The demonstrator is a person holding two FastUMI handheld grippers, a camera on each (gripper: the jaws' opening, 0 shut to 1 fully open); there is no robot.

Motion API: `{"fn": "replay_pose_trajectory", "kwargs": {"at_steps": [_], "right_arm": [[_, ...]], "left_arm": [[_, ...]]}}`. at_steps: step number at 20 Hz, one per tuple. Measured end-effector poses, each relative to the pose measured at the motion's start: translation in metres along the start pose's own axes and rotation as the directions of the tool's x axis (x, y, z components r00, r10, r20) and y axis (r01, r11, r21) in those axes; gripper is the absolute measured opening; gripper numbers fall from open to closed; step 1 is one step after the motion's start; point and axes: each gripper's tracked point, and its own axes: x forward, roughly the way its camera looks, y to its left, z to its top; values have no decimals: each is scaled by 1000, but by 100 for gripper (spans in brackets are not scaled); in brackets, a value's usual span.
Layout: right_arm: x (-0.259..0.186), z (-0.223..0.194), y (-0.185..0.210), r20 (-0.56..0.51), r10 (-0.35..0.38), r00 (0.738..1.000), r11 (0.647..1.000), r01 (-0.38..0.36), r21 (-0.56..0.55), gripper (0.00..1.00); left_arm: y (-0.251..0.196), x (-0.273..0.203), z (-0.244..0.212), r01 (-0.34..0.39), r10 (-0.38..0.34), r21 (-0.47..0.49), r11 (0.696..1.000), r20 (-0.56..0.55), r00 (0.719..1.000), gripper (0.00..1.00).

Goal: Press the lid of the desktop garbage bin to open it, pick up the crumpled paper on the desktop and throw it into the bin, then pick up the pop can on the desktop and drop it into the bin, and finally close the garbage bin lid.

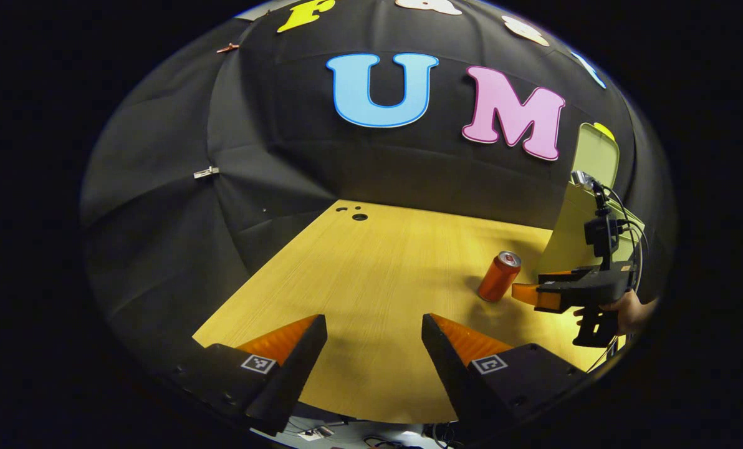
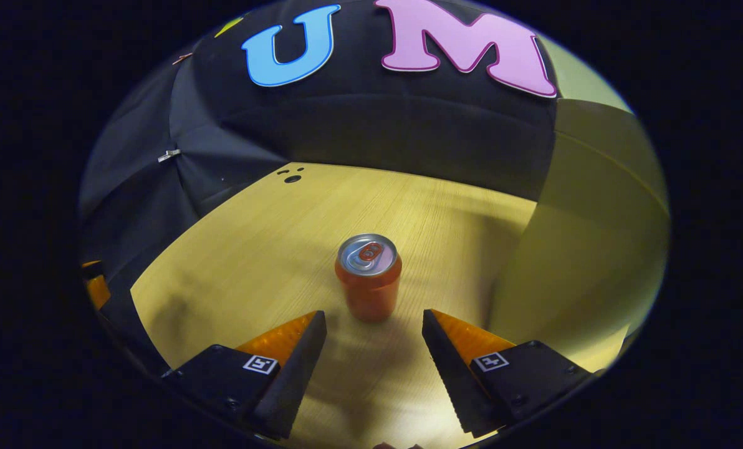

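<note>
While the left gripper [image 1: 374, 327] hangs low over the near edge of the wooden table [image 1: 371, 274] with its fingers spread wide and nothing between them, it has only bare wood in front of it. In the left gripper view the pop can [image 1: 499, 276] stands well to the right of this gripper and farther back.

Further right in the same view comes the right gripper [image 1: 524, 293], held by a hand [image 1: 627, 312]; its fingertips reach almost to the can from the side. Behind it stands the pale green garbage bin [image 1: 571, 231] with its lid [image 1: 596, 156] raised, so I judge the bin is open and ready.

In the right gripper view the can [image 2: 368, 277] stands upright, its long axis vertical and its top facing up. It lies straight ahead of the right gripper [image 2: 374, 324], on the middle line between the two fingers, just beyond their tips. These fingers are also spread apart, wider than the can, and do not touch it. The bin wall [image 2: 583, 262] rises close on the right.

I see no crumpled paper on the table, so probably the can is the step in hand. The right gripper is much nearer, and a short forward move should bring the can between its fingers.
</note>
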Motion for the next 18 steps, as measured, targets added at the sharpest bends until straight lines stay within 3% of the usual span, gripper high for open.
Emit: {"fn": "replay_pose_trajectory", "kwargs": {"at_steps": [1,10,18], "right_arm": [[9,1,2,-6,4,1000,1000,-4,0,98],[71,5,10,-22,-21,1000,999,20,-34,98],[87,12,-2,-20,-48,999,999,48,-24,99]], "left_arm": [[0,-1,-5,-10,10,-19,1000,-13,1000,98],[9,4,-18,-98,94,-96,991,-45,995,98],[12,2,-24,-117,112,-96,988,-63,992,98]]}}
